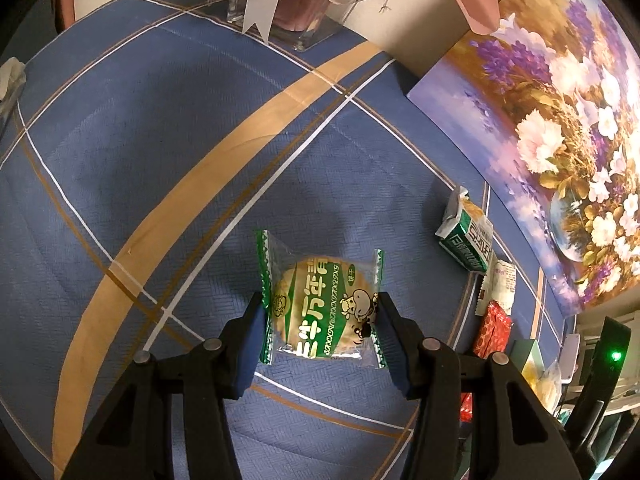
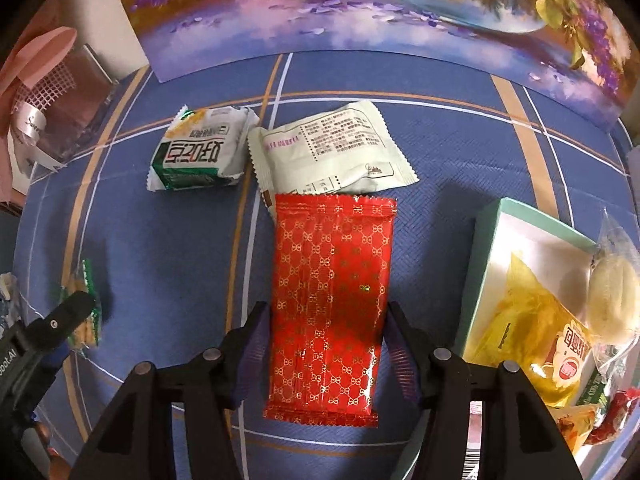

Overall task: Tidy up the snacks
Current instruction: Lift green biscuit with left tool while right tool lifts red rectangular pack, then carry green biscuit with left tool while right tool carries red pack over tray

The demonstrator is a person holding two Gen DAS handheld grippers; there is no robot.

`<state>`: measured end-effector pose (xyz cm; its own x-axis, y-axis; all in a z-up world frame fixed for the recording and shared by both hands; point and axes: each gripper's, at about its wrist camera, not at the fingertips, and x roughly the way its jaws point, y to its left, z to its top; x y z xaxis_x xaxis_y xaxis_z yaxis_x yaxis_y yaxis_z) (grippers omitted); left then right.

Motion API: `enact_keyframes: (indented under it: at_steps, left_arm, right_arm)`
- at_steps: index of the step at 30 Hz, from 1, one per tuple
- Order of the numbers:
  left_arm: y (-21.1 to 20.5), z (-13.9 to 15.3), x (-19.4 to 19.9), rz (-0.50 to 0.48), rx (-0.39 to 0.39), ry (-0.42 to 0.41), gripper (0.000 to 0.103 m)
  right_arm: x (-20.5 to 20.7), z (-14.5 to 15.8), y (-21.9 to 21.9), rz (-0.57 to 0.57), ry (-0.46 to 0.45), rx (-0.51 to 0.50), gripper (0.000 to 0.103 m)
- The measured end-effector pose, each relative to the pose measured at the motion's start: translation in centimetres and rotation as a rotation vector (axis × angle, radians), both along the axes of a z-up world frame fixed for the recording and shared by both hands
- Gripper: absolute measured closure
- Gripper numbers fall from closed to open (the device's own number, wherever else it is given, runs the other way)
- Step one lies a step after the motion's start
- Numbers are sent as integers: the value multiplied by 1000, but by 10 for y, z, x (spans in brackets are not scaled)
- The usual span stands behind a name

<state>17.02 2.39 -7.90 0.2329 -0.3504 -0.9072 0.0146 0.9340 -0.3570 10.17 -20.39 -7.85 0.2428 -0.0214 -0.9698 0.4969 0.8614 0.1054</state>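
We have the left gripper (image 1: 320, 312) clamped on a round biscuit in a clear wrapper with green printed ends (image 1: 322, 304): its blue pads press the two crimped sides of the pack, so the biscuit itself takes no squeeze. It hangs above the blue cloth with tan and white stripes (image 1: 160, 160), well to the left of the pale green open box (image 2: 486, 264), which we take as our landmark.

Our right gripper (image 2: 326, 340) straddles the long red foil packet with a gold pattern (image 2: 330, 304), lying flat on the cloth just left of the box. The jaws stand apart on either side of its long edges; whether the pads already touch the foil we cannot tell, but we see no squeeze in it. We line them across the narrow width because that is the span they can close on.

Beyond the red packet, farther from us and still left of the box, lie a pale mint sachet with printed text (image 2: 332, 148), its near edge touching the red one, and a white-and-green block pack (image 2: 200, 152) beside it. The box already holds a yellow bag (image 2: 536, 320) and other wrapped snacks, so we judge it to be where the snacks are collected.
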Motion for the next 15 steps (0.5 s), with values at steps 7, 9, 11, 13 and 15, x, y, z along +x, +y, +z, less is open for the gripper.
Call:
enact_keyframes:
  at_steps: [7, 9, 11, 13, 15]
  left_arm:
    - [-4, -3, 0, -5, 7, 6, 48]
    - [-5, -2, -1, -7, 6, 5, 48]
    - [-6, 0, -1, -12, 6, -1, 48]
    - [-7, 4, -3, -18, 7, -10, 48]
    - [-7, 8, -6, -23, 5, -17, 48]
  right_arm:
    - [3, -2, 15, 15, 15, -65, 55]
    - [2, -2, 19, 11, 16, -61, 55]
    - [-2, -1, 22, 0, 8, -47, 55]
    - [-6, 1, 23, -3, -6, -27, 55]
    - [-15, 6, 26, -14, -33, -5, 55]
